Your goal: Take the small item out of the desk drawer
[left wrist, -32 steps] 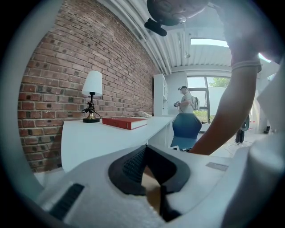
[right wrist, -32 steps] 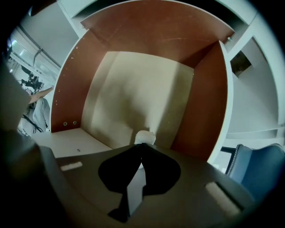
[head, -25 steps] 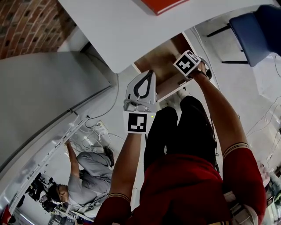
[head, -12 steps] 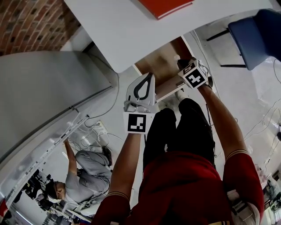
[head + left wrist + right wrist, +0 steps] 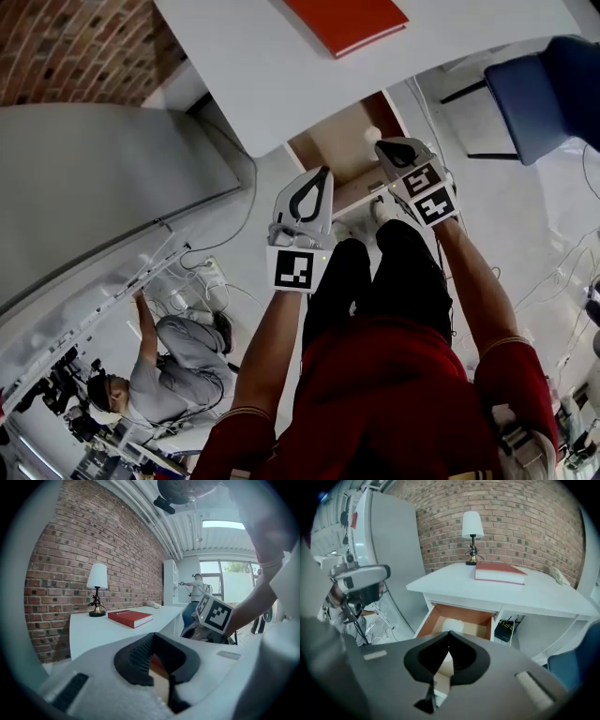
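Right tongs (image 5: pixel 397 152) lower, above open drawer (image 5: pixel 339 142)

No legible text anywhere; faint lettering on red book (image 5: pixel 130 618) cover too blurred to read.

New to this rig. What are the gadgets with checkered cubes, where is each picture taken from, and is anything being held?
No robot: a person works two hand-held claws; the patterned cubes belong to them. One picture comes from a head camera looking down; the others ride on the left claw and right claw. The white desk carries a lamp and a red book. Its drawer is open, a pale small item inside. Both claws are shut and empty.
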Available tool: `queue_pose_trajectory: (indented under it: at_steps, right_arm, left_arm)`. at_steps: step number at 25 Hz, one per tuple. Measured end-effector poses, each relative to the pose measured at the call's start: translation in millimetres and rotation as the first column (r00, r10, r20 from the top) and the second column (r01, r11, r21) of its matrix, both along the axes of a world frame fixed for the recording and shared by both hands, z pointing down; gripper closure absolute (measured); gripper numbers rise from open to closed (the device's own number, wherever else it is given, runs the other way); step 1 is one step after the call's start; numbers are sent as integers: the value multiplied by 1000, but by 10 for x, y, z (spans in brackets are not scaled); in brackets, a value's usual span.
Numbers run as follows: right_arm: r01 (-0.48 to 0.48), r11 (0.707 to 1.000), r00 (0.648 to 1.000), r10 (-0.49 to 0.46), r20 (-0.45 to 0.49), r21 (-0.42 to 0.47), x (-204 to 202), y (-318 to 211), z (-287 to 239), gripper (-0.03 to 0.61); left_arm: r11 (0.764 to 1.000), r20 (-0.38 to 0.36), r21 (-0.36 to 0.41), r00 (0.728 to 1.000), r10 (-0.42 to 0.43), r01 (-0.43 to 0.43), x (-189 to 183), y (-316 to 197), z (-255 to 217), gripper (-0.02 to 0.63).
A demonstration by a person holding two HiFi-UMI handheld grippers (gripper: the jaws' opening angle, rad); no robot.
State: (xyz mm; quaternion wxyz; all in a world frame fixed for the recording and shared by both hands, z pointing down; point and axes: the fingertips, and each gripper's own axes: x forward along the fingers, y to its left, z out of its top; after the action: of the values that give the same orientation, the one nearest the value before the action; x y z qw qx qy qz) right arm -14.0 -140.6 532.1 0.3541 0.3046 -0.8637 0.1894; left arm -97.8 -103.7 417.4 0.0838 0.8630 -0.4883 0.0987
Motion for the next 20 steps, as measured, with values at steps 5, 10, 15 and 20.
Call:
queue_pose_trajectory:
  at_steps: [5,10,15,20]
  right_arm:
    - [8,999,993,-13,116,40,-24,45,-544,565]
    - [19,997,974,-36,225,80,-21,101,-1031,565]
    - [29,991,945,-69,321,128,-8,175,-1508,565]
    - [45,985,906,-111,408,168,60,299,-1932,565]
  left_arm:
    - [999,-11,23,999,-30,30,57,18,-287,612]
    - [997,-15,54,998,-58,59,110,66,-588,612]
    - [992,-33,95,997,-75,77,165,101,-917,611]
    - [988,-34,129,996,-84,88,212,152,-1185,612]
